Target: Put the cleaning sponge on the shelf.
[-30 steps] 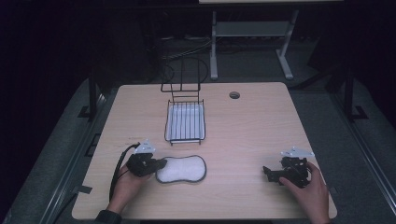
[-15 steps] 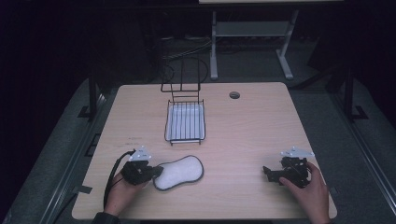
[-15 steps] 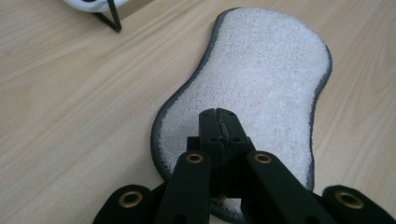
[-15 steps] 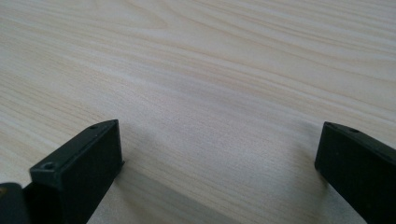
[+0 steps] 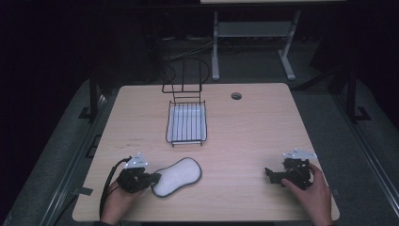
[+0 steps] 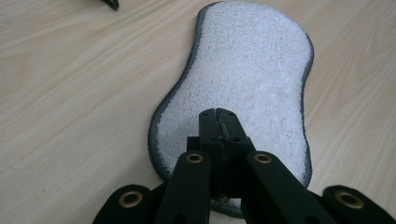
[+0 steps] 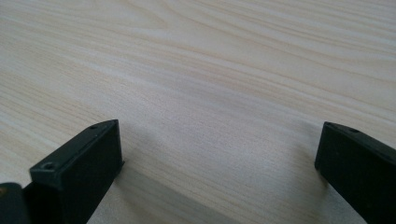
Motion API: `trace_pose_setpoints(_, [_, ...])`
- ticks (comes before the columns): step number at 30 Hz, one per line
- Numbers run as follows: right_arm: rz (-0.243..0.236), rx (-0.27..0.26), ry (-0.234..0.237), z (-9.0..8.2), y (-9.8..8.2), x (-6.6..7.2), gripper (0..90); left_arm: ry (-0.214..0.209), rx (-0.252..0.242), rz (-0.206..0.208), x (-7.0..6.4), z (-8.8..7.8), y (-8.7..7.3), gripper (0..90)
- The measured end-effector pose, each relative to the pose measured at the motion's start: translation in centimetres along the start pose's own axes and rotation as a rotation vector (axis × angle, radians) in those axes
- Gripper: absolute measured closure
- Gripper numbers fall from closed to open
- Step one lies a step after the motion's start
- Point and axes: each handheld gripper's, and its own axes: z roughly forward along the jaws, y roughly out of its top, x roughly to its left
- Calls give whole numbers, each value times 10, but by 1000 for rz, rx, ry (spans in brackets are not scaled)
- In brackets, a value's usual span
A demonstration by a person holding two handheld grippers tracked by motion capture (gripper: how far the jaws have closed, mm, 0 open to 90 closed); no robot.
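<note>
A white terry pad (image 5: 178, 175) with a dark grey rim lies flat near the table's front left, slanting up to the right. My left gripper (image 5: 154, 179) is at its lower left end. In the left gripper view the two black jaws are pressed together, and the left gripper (image 6: 219, 116) rests on top of the pad (image 6: 252, 70), about a third of the way in from its near edge. Nothing shows between the jaws. My right gripper (image 5: 269, 173) sits low at the front right, and in its own view the right gripper (image 7: 219, 154) is open over bare wood.
A black wire rack (image 5: 187, 123) with a raised back frame stands mid-table on a pale sheet. A round cable hole (image 5: 236, 96) is at the back right. The light wooden table (image 5: 254, 136) has bare room between the two hands. A metal stand (image 5: 249, 33) is behind the table.
My left gripper has slid toward the front left, and the pad has moved and turned with it, its near end swinging down-left. The right hand has stayed put.
</note>
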Motion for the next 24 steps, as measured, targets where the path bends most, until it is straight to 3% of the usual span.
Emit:
trace_pose_setpoints(13, [2, 1, 0, 0, 0, 0, 2, -1, -3, -27, -9, -11, -14, 897])
trace_pose_setpoints(20, [1, 0, 0, 0, 0, 0, 2, 4, -8, -21, -9, -12, -13, 869])
trace_pose_setpoints(24, [0, 0, 0, 0, 0, 0, 2, 6, -40, -24, -10, -16, -9, 827])
